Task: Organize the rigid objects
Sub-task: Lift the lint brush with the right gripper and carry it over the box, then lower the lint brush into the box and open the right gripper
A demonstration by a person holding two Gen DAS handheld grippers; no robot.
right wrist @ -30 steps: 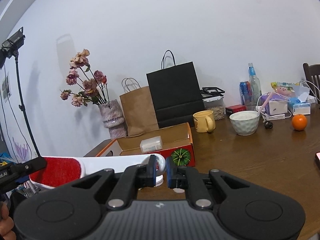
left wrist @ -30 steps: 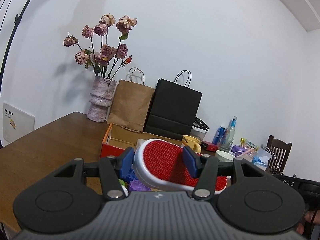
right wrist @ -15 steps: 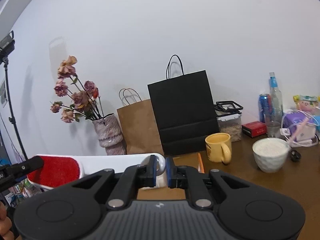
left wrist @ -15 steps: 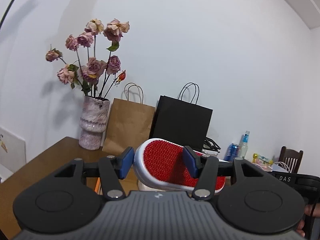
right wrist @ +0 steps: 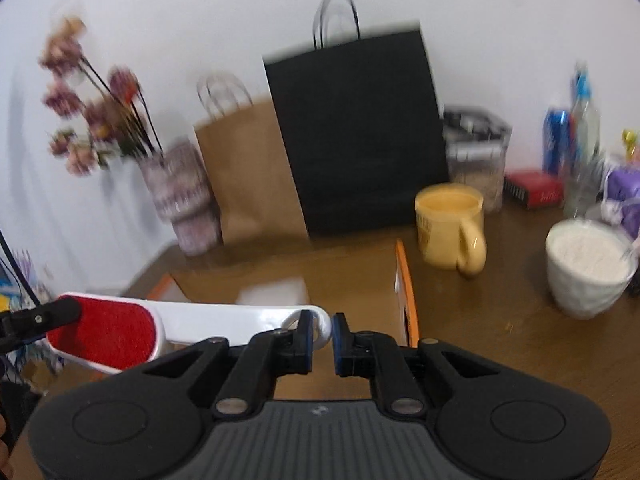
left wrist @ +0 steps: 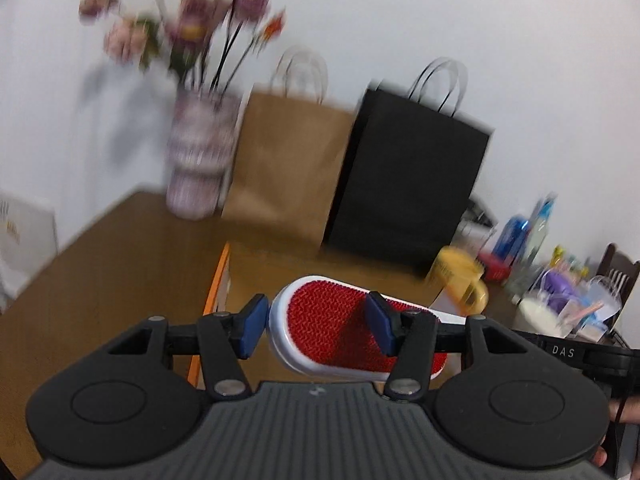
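We worked over a brown wooden table [right wrist: 480,320] set against a plain white wall [left wrist: 440,20]; both views were smeared by motion. At the table's back edge stood a mottled pink vase [left wrist: 198,160] of dried roses [left wrist: 192,32], just beside it a brown paper bag [left wrist: 284,160], and beside that a black paper bag [left wrist: 404,184], all upright against the wall. Below them lay an open cardboard box with an orange rim [right wrist: 404,280], and a pale, blurred packet [right wrist: 276,290] lay inside it. To the right of the box stood a yellow mug [right wrist: 450,228], then a white bowl [right wrist: 586,268], with a clear lidded container [right wrist: 474,148], a red box [right wrist: 534,188], a blue can [right wrist: 556,140] and a bottle [right wrist: 584,120] behind them. A dark wooden chair [left wrist: 620,268] showed at the far right of the left view.

We held the red-and-white lint brush [left wrist: 336,332] in the air over the box, between both tools. Our left gripper [left wrist: 316,324] pinched the brush's red head from both sides, its blue pads [left wrist: 252,324] against the white edge. Our right gripper [right wrist: 322,338] was pressed nearly together on the end of the white handle [right wrist: 240,320]. The brush and the black gripper bodies hid the near part of the box and the table's front.
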